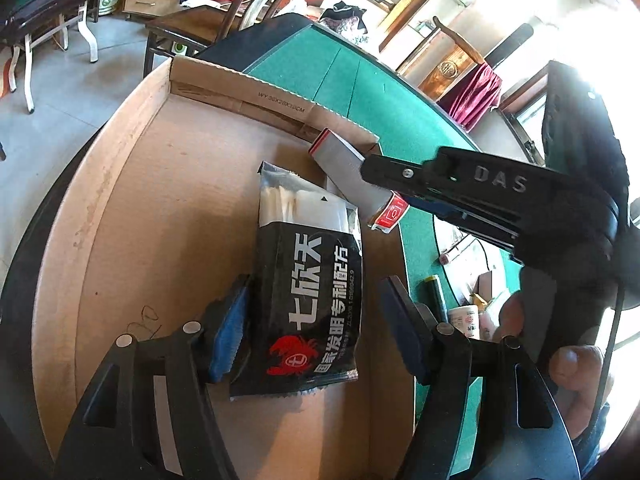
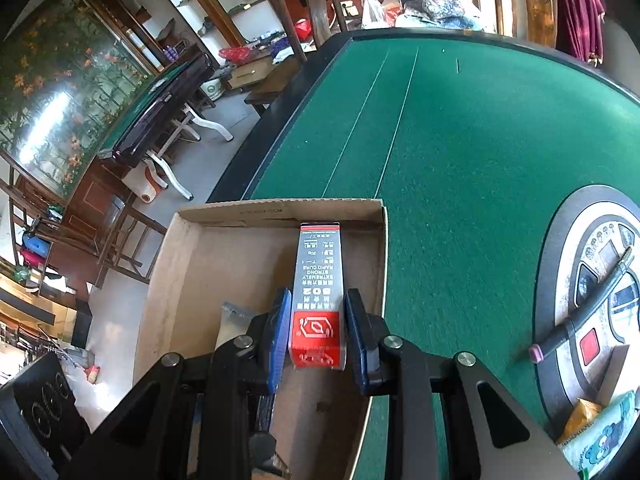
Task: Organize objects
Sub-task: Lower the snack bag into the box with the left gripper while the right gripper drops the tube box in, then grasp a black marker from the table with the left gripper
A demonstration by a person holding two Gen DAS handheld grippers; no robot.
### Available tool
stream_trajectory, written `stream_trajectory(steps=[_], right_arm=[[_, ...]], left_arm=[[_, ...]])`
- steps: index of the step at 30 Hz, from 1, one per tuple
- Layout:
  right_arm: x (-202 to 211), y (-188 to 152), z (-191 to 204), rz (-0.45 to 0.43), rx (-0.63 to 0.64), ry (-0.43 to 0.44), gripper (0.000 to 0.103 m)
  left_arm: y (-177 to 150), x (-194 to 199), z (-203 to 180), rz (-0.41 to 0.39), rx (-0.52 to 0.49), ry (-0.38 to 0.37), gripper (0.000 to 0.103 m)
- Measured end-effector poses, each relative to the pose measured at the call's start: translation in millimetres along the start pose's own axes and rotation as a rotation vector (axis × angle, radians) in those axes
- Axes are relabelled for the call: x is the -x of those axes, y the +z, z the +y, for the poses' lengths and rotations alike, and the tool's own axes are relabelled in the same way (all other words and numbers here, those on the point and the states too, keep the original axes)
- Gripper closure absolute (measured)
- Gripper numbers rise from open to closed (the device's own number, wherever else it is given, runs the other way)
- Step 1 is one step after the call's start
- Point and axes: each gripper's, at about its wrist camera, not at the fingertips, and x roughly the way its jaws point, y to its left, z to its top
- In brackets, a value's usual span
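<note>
1. The room is crowded with wooden furniture, and a green felt worktop (image 2: 460, 152) holds one low cardboard box (image 1: 120, 208) at its edge.
2. Inside the box lies one black pouch (image 1: 308, 288) with white writing and a red crab picture. It lies flat on the box floor.
3. The left gripper (image 1: 316, 332) has its fingers spread on both sides of the pouch. The left finger sits just beside the pouch edge, and the right finger is apart from it. The pouch looks let go.
4. The right gripper (image 2: 318, 332) is pinching one grey and red glue box (image 2: 318, 280) by its red end. The glue box is over the far right corner of the cardboard box, with its far end at the back wall.
5. The step now looks like putting the glue box into the cardboard box, next to the pouch.
6. The next move needs the right fingers to lower the glue box and spread to free it.
7. More small things wait on the worktop: one dark bottle (image 1: 436, 296) and one white tub (image 1: 466, 320).
</note>
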Motion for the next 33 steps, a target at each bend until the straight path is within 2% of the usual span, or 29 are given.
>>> stream_trajectory(steps=[14, 22, 24, 29, 33], right_arm=[[40, -29, 0, -0.024, 0.005, 0.107, 0.076], [106, -84, -18, -0.112, 0.036, 0.213, 0.076], [121, -101, -28, -0.131, 0.051, 0.210, 0.074], [155, -144, -67, -0.228, 0.065, 0.160, 0.053], [174, -167, -114, -0.317, 0.005, 0.134, 0.053]], left_arm=[[-11, 25, 0, -0.040, -0.024, 0.003, 0.037], [-20, 38, -13, -0.068, -0.077, -0.021, 0.037], [-26, 41, -26, -0.072, -0.123, -0.027, 0.037], [-56, 40, -72, -0.070, -0.316, -0.068, 0.037], [-85, 20, -112, -0.010, -0.488, -0.080, 0.037]])
